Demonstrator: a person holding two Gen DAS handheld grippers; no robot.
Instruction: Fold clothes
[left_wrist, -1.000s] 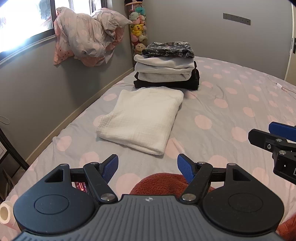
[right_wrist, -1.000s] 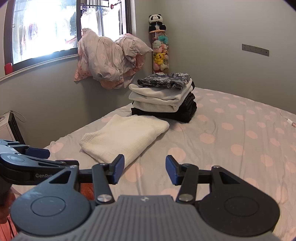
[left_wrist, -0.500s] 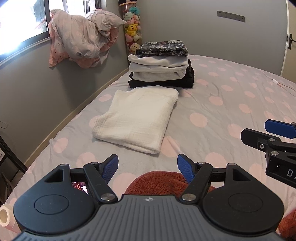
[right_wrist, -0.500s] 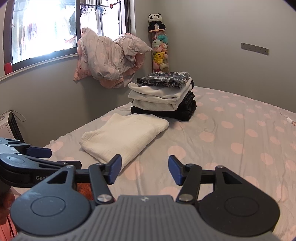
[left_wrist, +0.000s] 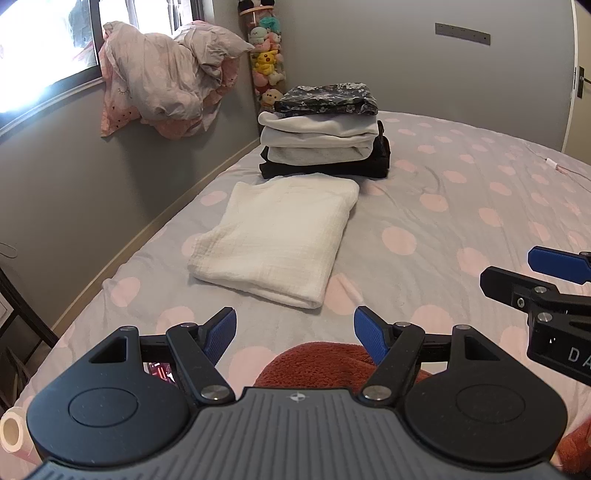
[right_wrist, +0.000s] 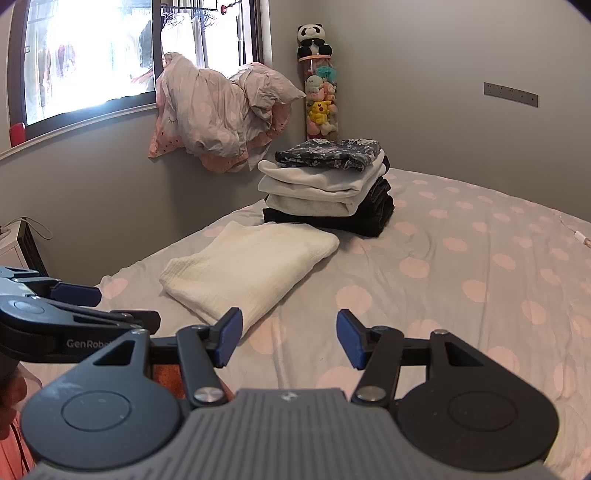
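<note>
A folded white cloth (left_wrist: 280, 236) (right_wrist: 251, 269) lies flat on the dotted bed. Behind it stands a stack of folded clothes (left_wrist: 325, 140) (right_wrist: 328, 184), dark at the bottom, pale in the middle, a patterned piece on top. A rust-red garment (left_wrist: 325, 365) (right_wrist: 166, 376) lies bunched at the near edge, just under my left gripper (left_wrist: 294, 334), which is open and empty. My right gripper (right_wrist: 289, 338) is open too, with nothing between its fingers, hovering over bare sheet. Each gripper shows at the edge of the other's view.
The grey sheet with pink dots (left_wrist: 461, 206) (right_wrist: 480, 266) covers the bed, bare to the right. A grey wall runs along the left side. Crumpled bedding (left_wrist: 166, 77) (right_wrist: 221, 110) hangs at the window. A tube of plush toys (right_wrist: 319, 92) stands in the corner.
Both grippers have stayed open. The left wrist view has drifted slightly, so the clothes sit a little further left and lower; the right gripper's fingers have spread a bit wider.
</note>
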